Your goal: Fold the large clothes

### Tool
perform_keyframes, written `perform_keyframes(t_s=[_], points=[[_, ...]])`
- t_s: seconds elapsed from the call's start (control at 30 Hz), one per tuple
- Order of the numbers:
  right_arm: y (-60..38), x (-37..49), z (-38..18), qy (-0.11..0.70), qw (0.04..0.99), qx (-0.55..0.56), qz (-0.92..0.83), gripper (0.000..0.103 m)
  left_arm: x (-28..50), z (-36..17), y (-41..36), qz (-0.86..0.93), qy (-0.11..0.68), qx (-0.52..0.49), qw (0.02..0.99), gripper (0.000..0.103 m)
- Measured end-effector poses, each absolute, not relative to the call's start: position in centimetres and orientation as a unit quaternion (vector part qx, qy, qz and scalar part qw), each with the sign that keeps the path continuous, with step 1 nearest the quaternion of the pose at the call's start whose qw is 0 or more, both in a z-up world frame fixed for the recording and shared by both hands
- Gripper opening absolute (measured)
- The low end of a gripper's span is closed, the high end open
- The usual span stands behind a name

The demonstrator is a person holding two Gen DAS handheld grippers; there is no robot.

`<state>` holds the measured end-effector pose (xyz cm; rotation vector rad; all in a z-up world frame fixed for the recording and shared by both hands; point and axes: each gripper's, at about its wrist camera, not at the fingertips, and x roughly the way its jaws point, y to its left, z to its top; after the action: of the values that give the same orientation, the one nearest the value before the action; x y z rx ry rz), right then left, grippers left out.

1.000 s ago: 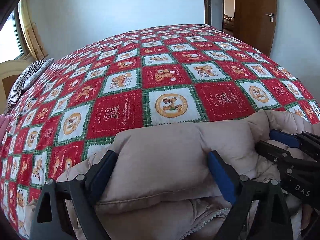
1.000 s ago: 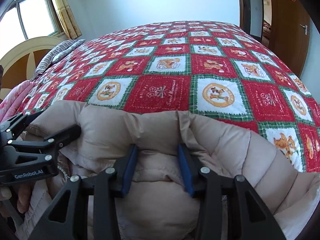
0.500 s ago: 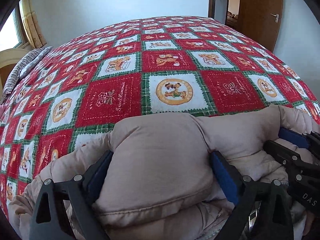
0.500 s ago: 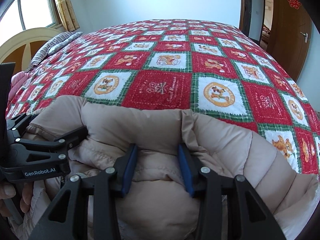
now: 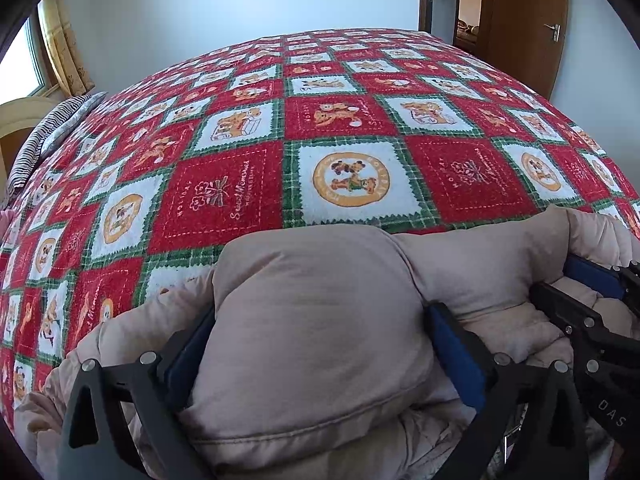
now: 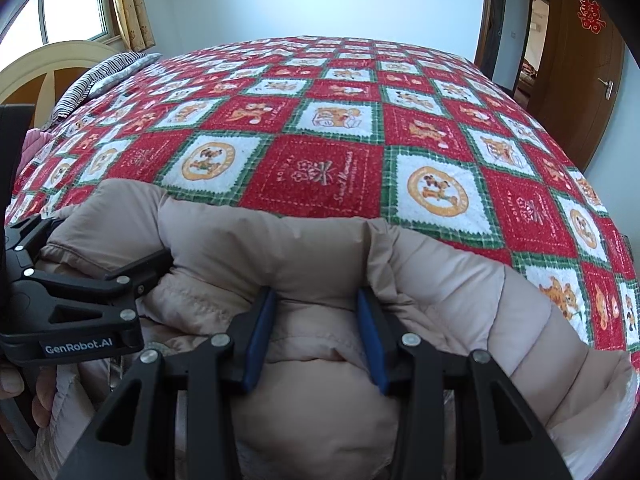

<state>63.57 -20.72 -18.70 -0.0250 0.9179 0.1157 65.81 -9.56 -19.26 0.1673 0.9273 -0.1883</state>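
Observation:
A beige padded jacket (image 5: 320, 320) lies at the near edge of the bed; it also shows in the right wrist view (image 6: 280, 252). My left gripper (image 5: 320, 344) is shut on a thick fold of the jacket, its blue pads wide apart around the padding. My right gripper (image 6: 316, 332) is shut on another fold of the same jacket, just to the right of the left one. Each gripper shows in the other's view: the right gripper (image 5: 592, 304) and the left gripper (image 6: 80, 292).
The bed is covered by a red, white and green patchwork blanket (image 5: 340, 120). A striped pillow (image 6: 100, 76) lies at the far left by a wooden headboard (image 6: 48, 64). A wooden door (image 6: 592, 60) stands at the far right.
Both grippers, holding the jacket, have moved forward over the bed and lower. The jacket's folded edge has advanced onto the blanket.

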Motion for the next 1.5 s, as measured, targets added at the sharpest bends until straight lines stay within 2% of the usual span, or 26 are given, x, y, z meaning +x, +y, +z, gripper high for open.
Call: perform_keyframes(t_s=[0.83, 0.97, 1.07, 1.13, 1.3, 1.5], points=[[-20.3, 64.0, -18.9, 0.445, 0.894, -0.024, 0.046, 0.046, 66.2, -19.6, -10.0, -0.08, 0.444, 0.095, 0.888, 0.103], [-20.7, 63.9, -18.4, 0.448, 0.892, -0.018, 0.059, 0.047, 65.9, -18.3, -9.8, -0.074, 0.455, 0.102, 0.882, 0.102], [-21.7, 62.1, -16.3, 0.449, 0.891, -0.017, 0.07, 0.06, 63.0, -14.8, -8.5, -0.078, 0.424, 0.103, 0.896, 0.102], [-22.7, 59.4, -14.2, 0.424, 0.903, -0.018, 0.066, 0.078, 60.0, -12.3, -7.0, -0.082, 0.392, 0.108, 0.91, 0.102], [-25.4, 50.6, -12.2, 0.433, 0.898, 0.009, 0.076, 0.08, 50.6, -10.0, -1.6, -0.09, 0.367, 0.117, 0.918, 0.102], [-28.5, 39.0, -12.6, 0.439, 0.897, 0.02, 0.04, 0.08, 38.1, -13.2, 4.3, -0.051, 0.367, 0.178, 0.911, 0.102]])
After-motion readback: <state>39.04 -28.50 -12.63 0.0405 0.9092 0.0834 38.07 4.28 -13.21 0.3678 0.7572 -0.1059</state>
